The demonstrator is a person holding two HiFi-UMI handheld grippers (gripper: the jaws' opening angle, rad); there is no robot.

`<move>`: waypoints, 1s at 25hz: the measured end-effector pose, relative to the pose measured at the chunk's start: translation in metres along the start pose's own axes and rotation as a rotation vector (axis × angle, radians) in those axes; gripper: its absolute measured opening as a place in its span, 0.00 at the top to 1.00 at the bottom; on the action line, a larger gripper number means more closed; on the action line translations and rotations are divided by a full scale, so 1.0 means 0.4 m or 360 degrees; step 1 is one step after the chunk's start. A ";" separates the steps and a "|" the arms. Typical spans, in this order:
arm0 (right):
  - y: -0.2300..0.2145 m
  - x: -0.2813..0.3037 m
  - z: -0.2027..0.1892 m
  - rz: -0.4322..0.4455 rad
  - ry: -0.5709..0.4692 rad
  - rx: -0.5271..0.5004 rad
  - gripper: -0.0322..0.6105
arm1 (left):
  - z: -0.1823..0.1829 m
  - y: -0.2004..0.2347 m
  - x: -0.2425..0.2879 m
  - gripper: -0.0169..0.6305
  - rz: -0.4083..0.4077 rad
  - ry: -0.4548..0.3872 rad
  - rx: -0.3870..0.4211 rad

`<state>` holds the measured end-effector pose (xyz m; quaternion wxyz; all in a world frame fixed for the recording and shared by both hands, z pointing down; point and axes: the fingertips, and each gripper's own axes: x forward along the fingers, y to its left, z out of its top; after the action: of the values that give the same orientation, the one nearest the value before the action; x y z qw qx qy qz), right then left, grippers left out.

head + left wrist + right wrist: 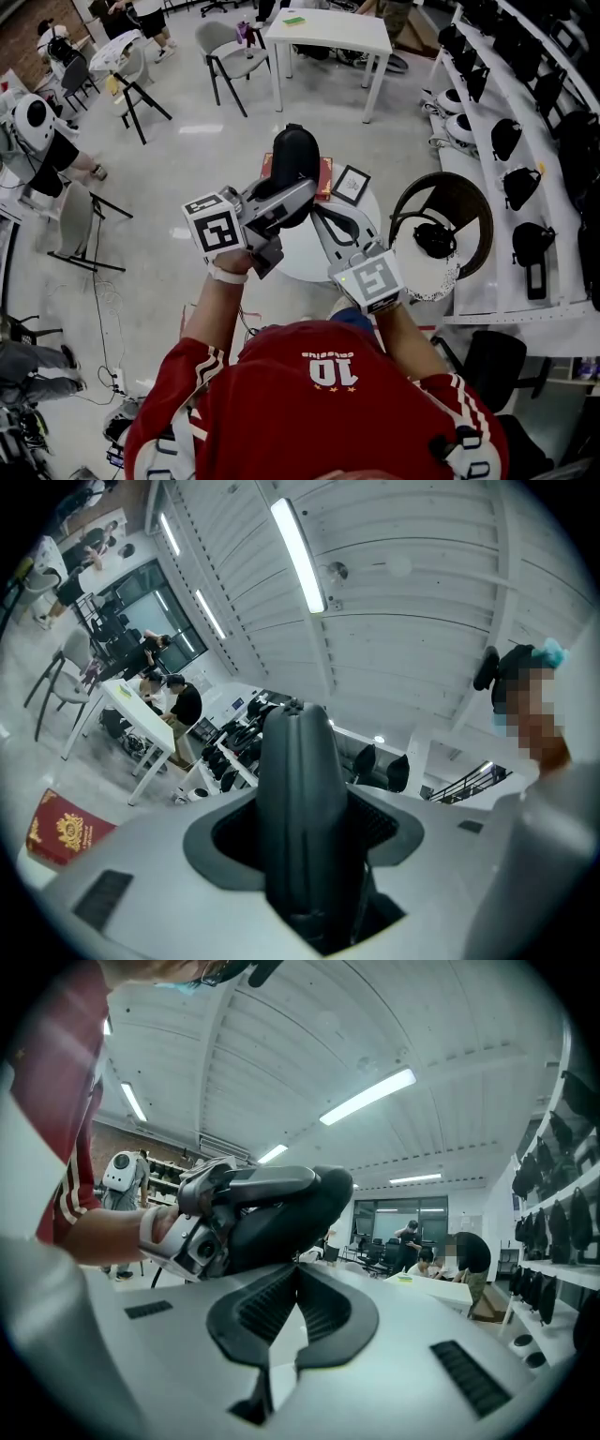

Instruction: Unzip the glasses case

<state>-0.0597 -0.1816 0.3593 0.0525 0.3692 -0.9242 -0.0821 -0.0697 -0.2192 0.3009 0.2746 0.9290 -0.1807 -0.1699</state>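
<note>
A black glasses case (296,155) stands clamped between the jaws of my left gripper (298,199), held up above a small round white table (302,255). In the left gripper view the case (295,780) runs away from the camera. Its zip seam faces the camera, and a small bump sits at the far tip. My left gripper (302,855) is shut on its near end. My right gripper (319,214) reaches in from the lower right. In the right gripper view its jaws (298,1274) are shut, tips just under the case (281,1208). Nothing shows between them.
A red book (324,178) and a small framed picture (351,185) lie on the table's far side. A round brown stand with a headset (436,236) is at the right, before shelves of black gear (525,122). A white table (323,33) and chairs stand further back.
</note>
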 end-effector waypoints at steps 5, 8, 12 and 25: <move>-0.007 -0.010 -0.011 -0.0013 0.0019 -0.0025 0.92 | -0.019 0.001 0.007 0.57 0.0003 0.0050 -0.0007; -0.023 -0.017 -0.009 -0.0036 0.0032 -0.0040 0.93 | -0.037 0.000 0.009 0.57 -0.0006 0.0107 -0.0015; -0.045 -0.031 -0.008 -0.0070 0.0038 -0.0053 0.92 | -0.070 -0.005 0.011 0.57 -0.0025 0.0169 -0.0037; -0.082 -0.055 -0.013 -0.0139 0.0074 -0.0060 0.93 | -0.152 -0.012 0.000 0.57 -0.0104 0.0423 -0.0029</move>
<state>-0.0211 -0.1903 0.3575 0.0773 0.4100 -0.9040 -0.0930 -0.0434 -0.1882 0.3463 0.2989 0.9462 -0.1108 -0.0559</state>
